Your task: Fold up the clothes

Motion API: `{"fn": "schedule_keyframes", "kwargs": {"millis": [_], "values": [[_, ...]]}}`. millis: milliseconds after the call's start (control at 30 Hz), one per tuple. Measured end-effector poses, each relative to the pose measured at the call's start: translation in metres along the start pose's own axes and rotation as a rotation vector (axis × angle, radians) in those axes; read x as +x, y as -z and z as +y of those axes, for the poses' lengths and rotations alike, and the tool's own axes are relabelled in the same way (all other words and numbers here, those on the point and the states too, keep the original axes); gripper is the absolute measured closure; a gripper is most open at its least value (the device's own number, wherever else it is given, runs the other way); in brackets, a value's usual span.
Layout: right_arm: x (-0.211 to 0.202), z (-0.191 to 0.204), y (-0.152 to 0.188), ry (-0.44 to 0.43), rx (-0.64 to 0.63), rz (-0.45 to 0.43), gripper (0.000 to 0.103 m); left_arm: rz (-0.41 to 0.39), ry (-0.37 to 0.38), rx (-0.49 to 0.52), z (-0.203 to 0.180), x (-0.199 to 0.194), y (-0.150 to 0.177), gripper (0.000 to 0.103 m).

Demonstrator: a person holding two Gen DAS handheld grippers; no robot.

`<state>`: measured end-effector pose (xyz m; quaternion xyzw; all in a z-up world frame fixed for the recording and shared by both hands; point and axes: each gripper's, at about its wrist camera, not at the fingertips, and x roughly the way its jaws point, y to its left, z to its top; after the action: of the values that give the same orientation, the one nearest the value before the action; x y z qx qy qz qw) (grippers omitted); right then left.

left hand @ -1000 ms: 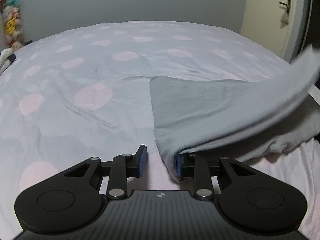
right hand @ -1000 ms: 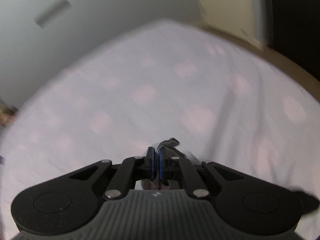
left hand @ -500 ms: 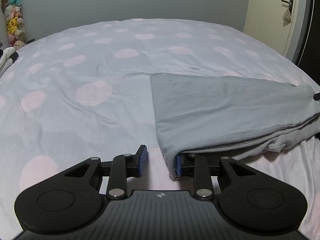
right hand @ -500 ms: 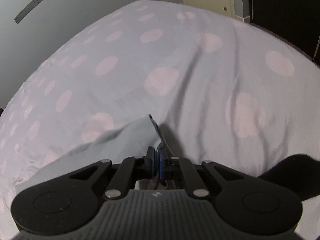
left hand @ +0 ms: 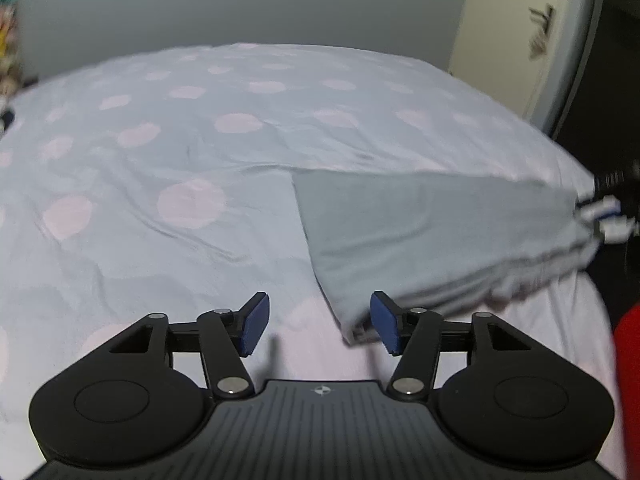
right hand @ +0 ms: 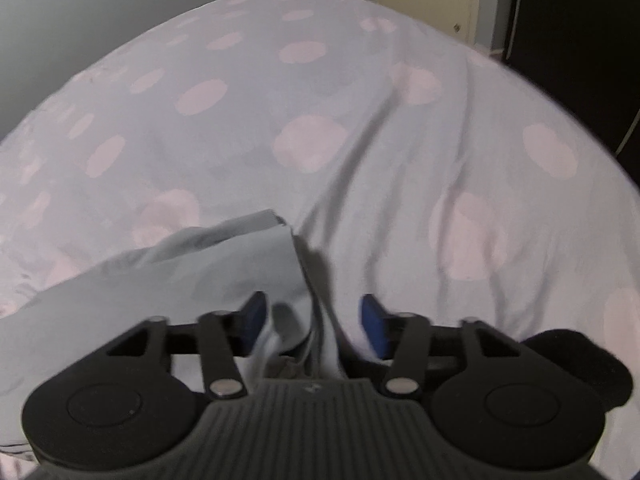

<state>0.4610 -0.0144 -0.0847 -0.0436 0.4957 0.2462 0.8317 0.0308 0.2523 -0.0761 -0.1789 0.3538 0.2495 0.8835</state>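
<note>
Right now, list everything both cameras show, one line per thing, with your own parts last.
garment: one, plain grey, folded, lying on the bed; one corner lies between the right tool's jaws.
bed cover: one, pale grey with pink dots, wrinkled, spread over the whole bed.
door: one, cream, with a dark handle, beyond the bed at right.
wall: one, grey, behind the bed.
toys: several, multicoloured, blurred, at the far left edge.
left tool: one, black with blue pads, jaws opening, just off the garment's near corner.
right tool: one, black with blue pads, jaws opening over the garment's corner.
</note>
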Motion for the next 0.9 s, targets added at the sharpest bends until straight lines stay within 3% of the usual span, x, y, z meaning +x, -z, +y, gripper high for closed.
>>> {"fn": "schedule_keyframes", "kwargs": {"millis": [133, 267, 367, 567, 600, 633, 733, 800, 900], "values": [[0.015, 0.001, -0.002, -0.006, -0.004, 0.05, 0.043, 0.045, -0.001, -0.057, 0.009, 0.028, -0.02, 0.035], [0.03, 0.0, 0.001, -0.026, 0.017, 0.082, 0.044, 0.118, 0.044, -0.154, 0.023, 0.061, -0.033, 0.035], [0.036, -0.002, 0.005, -0.051, 0.042, 0.092, 0.045, 0.125, 0.074, -0.213, 0.03, 0.078, -0.037, 0.035], [0.037, 0.001, 0.009, -0.075, 0.041, 0.082, 0.062, 0.129, 0.138, -0.292, 0.029, 0.094, -0.04, 0.039], [0.036, 0.002, 0.01, -0.074, 0.038, 0.08, 0.064, 0.126, 0.141, -0.294, 0.026, 0.097, -0.041, 0.049], [0.035, 0.002, 0.009, -0.071, 0.035, 0.078, 0.067, 0.125, 0.141, -0.293, 0.023, 0.099, -0.041, 0.068], [0.026, 0.006, 0.009, -0.052, 0.026, 0.06, 0.078, 0.118, 0.125, -0.306, 0.019, 0.101, -0.043, 0.091], [0.019, 0.01, 0.009, -0.038, 0.011, 0.045, 0.081, 0.115, 0.132, -0.348, 0.025, 0.098, -0.044, 0.094], [0.004, 0.015, 0.007, -0.033, 0.006, 0.024, 0.083, 0.085, 0.113, -0.325, 0.024, 0.082, -0.05, 0.095]]}}
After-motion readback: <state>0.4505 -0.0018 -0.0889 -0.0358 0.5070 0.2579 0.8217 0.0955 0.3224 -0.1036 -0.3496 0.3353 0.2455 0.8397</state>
